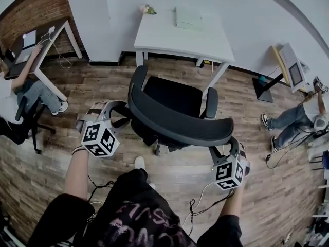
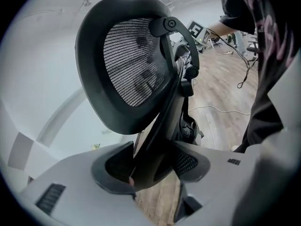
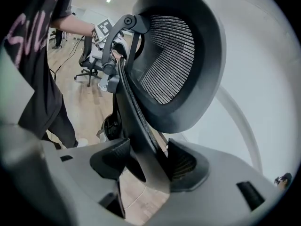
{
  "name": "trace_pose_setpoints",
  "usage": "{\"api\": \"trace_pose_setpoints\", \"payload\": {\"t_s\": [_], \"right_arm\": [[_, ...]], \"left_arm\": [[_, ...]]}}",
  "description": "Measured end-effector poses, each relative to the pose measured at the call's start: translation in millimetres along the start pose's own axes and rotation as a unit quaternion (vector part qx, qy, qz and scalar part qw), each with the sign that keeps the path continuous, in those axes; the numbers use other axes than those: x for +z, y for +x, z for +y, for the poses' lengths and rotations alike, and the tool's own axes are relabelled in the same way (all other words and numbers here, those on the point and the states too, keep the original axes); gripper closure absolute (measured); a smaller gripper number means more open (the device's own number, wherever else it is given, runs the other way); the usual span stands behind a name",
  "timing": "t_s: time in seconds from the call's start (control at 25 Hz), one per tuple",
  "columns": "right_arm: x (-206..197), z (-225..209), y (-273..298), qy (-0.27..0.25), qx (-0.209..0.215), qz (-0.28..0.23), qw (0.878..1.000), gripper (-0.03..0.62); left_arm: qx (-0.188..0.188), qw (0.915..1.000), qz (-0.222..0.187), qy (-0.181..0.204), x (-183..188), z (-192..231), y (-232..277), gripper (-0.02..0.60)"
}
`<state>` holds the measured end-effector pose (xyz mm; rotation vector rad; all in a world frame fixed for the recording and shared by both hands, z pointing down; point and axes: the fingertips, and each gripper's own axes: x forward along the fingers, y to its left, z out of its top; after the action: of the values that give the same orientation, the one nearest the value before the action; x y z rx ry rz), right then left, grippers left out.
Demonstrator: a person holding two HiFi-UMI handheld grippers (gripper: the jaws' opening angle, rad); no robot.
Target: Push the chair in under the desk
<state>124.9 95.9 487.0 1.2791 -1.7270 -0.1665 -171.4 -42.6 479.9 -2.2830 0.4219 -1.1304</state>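
A black office chair (image 1: 172, 94) stands on the wood floor in front of the white desk (image 1: 164, 37), its seat facing the desk and a little short of it. The curved backrest (image 1: 175, 123) is toward me. My left gripper (image 1: 122, 108) is shut on the backrest's left edge; in the left gripper view the dark frame (image 2: 155, 140) sits pinched between the jaws, under the mesh (image 2: 134, 65). My right gripper (image 1: 230, 144) is shut on the backrest's right edge, and its own view shows the frame (image 3: 141, 140) held the same way, with the mesh (image 3: 171, 55) above.
A pale box (image 1: 188, 18) and a small object (image 1: 147, 9) lie on the desk. One person (image 1: 28, 94) sits at a dark desk (image 1: 43, 37) at the left. Another person (image 1: 293, 120) sits at the right near a stand (image 1: 267, 84). Cables (image 1: 203, 202) trail by my legs.
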Motion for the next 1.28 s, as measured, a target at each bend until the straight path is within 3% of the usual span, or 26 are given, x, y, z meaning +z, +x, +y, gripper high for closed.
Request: {"api": "trace_pose_setpoints", "payload": {"t_s": [0.76, 1.28], "right_arm": [[0, -50, 62, 0.023, -0.012, 0.028, 0.999, 0.336], [3, -83, 90, 0.023, -0.007, 0.018, 1.0, 0.332]], "left_arm": [[-0.031, 0.9991, -0.026, 0.013, -1, 58, 63, 0.342], [-0.035, 0.9992, -0.017, 0.008, 4, 90, 91, 0.342]]}}
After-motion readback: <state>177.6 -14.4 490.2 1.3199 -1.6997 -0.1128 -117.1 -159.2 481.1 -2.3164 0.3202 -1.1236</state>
